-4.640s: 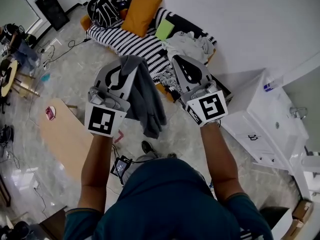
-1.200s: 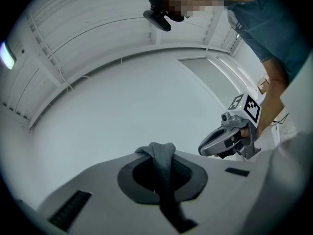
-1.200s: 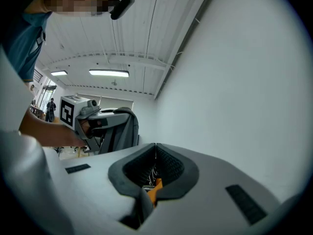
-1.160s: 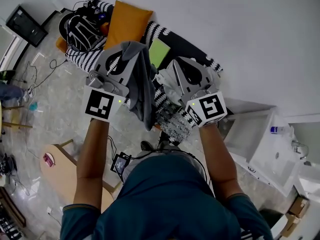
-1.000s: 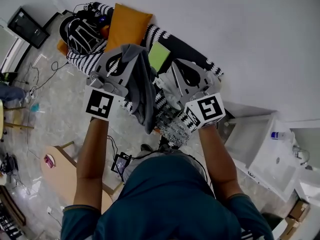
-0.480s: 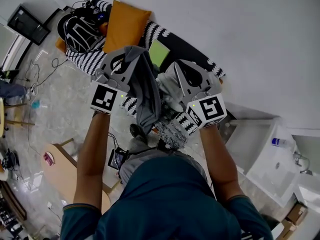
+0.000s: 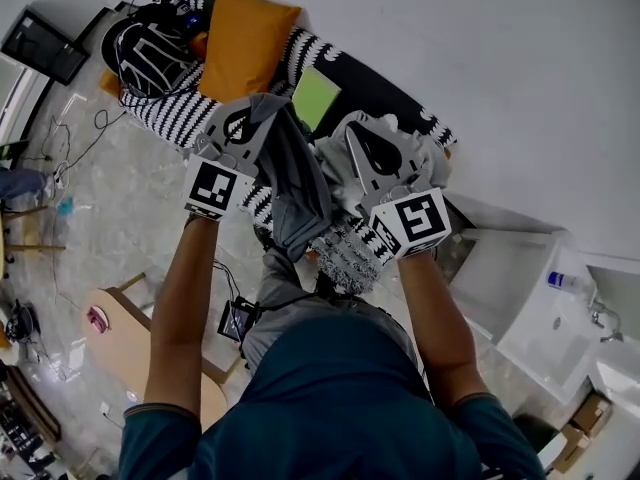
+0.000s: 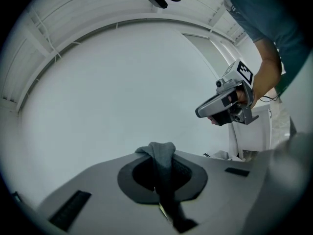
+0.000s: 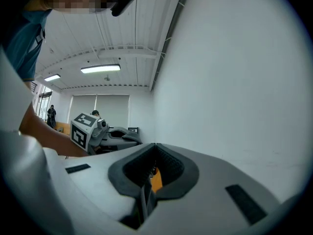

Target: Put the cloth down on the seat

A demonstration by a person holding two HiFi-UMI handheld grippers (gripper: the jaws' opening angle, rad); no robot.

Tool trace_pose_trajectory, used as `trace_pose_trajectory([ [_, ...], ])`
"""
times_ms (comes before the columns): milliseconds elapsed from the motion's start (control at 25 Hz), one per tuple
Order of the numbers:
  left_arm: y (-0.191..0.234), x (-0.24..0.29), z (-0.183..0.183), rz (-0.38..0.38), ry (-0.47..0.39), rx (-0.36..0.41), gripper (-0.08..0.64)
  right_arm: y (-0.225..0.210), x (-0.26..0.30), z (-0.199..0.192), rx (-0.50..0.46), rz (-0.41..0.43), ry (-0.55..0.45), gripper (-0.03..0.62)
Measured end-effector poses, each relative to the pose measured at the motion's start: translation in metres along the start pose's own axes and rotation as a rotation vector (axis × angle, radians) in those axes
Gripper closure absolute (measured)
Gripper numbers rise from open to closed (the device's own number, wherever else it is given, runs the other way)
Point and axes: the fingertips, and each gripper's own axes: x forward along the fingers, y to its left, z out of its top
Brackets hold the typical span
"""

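A: Where is the grey cloth (image 7: 300,193)?
B: It hangs above the striped sofa seat (image 7: 175,118), clamped in the left hand-held gripper (image 7: 258,108). The right hand-held gripper (image 7: 352,123) has its jaws together, empty.

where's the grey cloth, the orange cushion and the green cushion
grey cloth (image 7: 300,183), head view, middle of the hanging fold
orange cushion (image 7: 245,30), head view, centre of its top face
green cushion (image 7: 316,98), head view, centre of its visible part
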Motion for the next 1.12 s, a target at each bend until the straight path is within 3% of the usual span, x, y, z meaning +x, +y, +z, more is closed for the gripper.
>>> trace_pose_trajectory([
  [320, 0.021, 0.017, -0.067, -0.016, 0.021, -0.025, 0.557, 0.004, 0.029, -0.036, -0.01, -0.021, 0.068, 0.578],
  [760, 0.069, 0.032, -0.196, 0.022, 0.105, -0.127, 0.557, 0.013, 0.094, -0.08, -0.034, -0.058, 0.145, 0.578],
  [1120, 0.08, 0.046, -0.293, 0.006, 0.166, -0.177, 0.557, 0.025, 0.148, -0.112, -0.042, -0.089, 0.132, 0.578],
])
